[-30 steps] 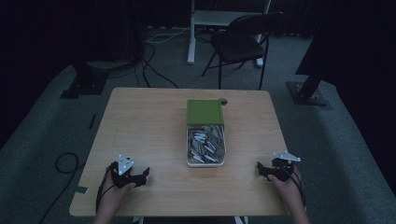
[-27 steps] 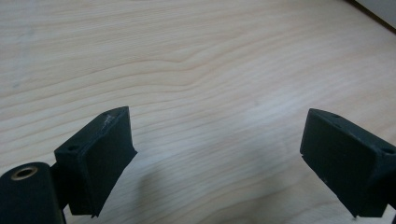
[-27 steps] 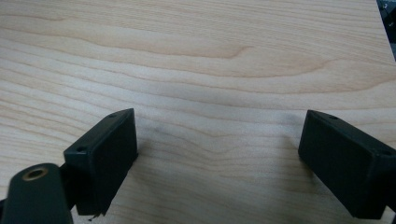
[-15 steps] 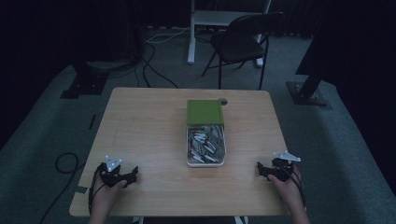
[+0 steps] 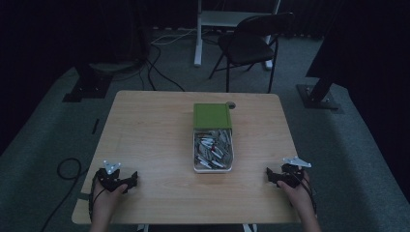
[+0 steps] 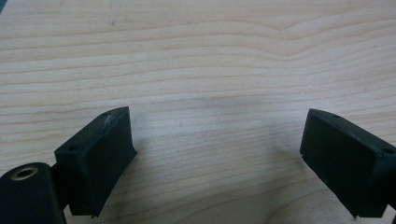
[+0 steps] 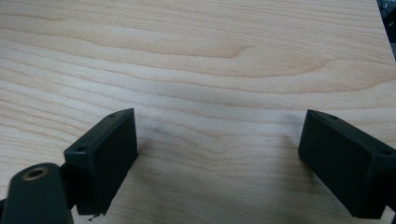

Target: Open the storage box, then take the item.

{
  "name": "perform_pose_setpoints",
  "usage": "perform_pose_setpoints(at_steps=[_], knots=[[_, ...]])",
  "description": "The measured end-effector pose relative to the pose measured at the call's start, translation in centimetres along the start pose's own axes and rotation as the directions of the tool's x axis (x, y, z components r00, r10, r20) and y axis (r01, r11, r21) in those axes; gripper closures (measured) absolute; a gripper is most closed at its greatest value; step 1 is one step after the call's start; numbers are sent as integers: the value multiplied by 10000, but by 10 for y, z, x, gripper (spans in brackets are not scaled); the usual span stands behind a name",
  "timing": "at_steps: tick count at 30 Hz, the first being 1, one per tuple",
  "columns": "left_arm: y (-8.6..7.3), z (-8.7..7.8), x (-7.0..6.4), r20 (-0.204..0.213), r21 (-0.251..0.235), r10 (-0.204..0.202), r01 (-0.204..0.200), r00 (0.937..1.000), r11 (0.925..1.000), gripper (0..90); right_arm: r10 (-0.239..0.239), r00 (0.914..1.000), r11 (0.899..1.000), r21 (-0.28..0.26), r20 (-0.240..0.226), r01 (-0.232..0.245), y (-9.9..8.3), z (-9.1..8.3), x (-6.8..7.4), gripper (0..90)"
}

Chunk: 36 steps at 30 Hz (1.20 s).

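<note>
At the table's near edge, the left gripper (image 5: 126, 181) has slid outward, both it and the right gripper (image 5: 273, 176) wide-jawed and empty, well apart from the tray (image 5: 212, 168) of small parts.

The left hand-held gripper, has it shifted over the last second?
Yes. The left hand-held gripper has slid outward, away from the white box toward the table's left corner.

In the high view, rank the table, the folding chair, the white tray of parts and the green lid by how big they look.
1. table, by far the largest.
2. folding chair; it stands farther from the camera, so it may be bigger than it looks.
3. white tray of parts.
4. green lid, only slightly smaller than the tray; close call.
</note>
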<state>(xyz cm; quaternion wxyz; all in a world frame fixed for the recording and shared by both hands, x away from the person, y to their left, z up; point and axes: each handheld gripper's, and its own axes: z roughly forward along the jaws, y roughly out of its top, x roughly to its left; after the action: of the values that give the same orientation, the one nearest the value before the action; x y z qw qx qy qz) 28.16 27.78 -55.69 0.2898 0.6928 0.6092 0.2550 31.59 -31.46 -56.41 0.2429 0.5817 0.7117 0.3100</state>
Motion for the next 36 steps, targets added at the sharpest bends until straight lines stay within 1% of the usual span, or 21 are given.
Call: perform_pose_setpoints(at_steps=[1, 2, 7, 10, 13, 20, 24, 25, 26, 28, 30, 36], knots=[[0, 0, 0, 0, 0, 0, 0, 10000, 10000, 104, 0, 10000, 10000, 0, -4, 0, 0, 0, 0, 113], [0, 1, -1, -65, 122, 88, -88, 9999, 9999, 104, -1, 10000, 10000, 0, -5, 1, 0, 0, 0, 113], [1, 2, -1, -72, 128, 93, -92, 9999, 9999, 103, 9, 10000, 10000, 0, -7, -9, 0, 0, 0, 114], [1, 2, -1, -89, 118, 78, -77, 9999, 9999, 103, -68, 10000, 10000, 5, -45, 68, 0, 0, 1, 113], [1, 2, -2, -239, 155, -84, 88, 9997, 9998, 82, -136, 9998, 9999, 4, -138, 136, 0, 0, 1, 114], [1, 2, -2, -252, 154, -98, 102, 9996, 9998, 78, -104, 9999, 9999, -2, -103, 104, 0, 0, 2, 114], [1, 2, -2, -250, 156, -95, 99, 9996, 9998, 78, -149, 9997, 9999, -5, -195, 149, -1, -1, 4, 114], [1, 2, -2, -249, 156, -97, 101, 9996, 9998, 78, 124, 9988, 9999, 0, -482, -124, 0, -4, 6, 134], [1, 2, -2, -248, 159, -98, 102, 9996, 9998, 78, 122, 9987, 9999, -15, -499, -123, 1, -5, 8, 132], [1, 2, -2, -248, 155, -102, 105, 9996, 9998, 78, -50, 9989, 9999, -117, -460, 45, 4, -7, 11, 131], [1, 2, -2, -249, 153, -104, 108, 9996, 9998, 78, -62, 9987, 9998, -209, -501, 52, 7, -10, 14, 132], [1, 2, -2, -249, 156, -100, 104, 9996, 9998, 78, -330, 9964, 9986, -443, -782, 296, 19, -20, 25, 139]])
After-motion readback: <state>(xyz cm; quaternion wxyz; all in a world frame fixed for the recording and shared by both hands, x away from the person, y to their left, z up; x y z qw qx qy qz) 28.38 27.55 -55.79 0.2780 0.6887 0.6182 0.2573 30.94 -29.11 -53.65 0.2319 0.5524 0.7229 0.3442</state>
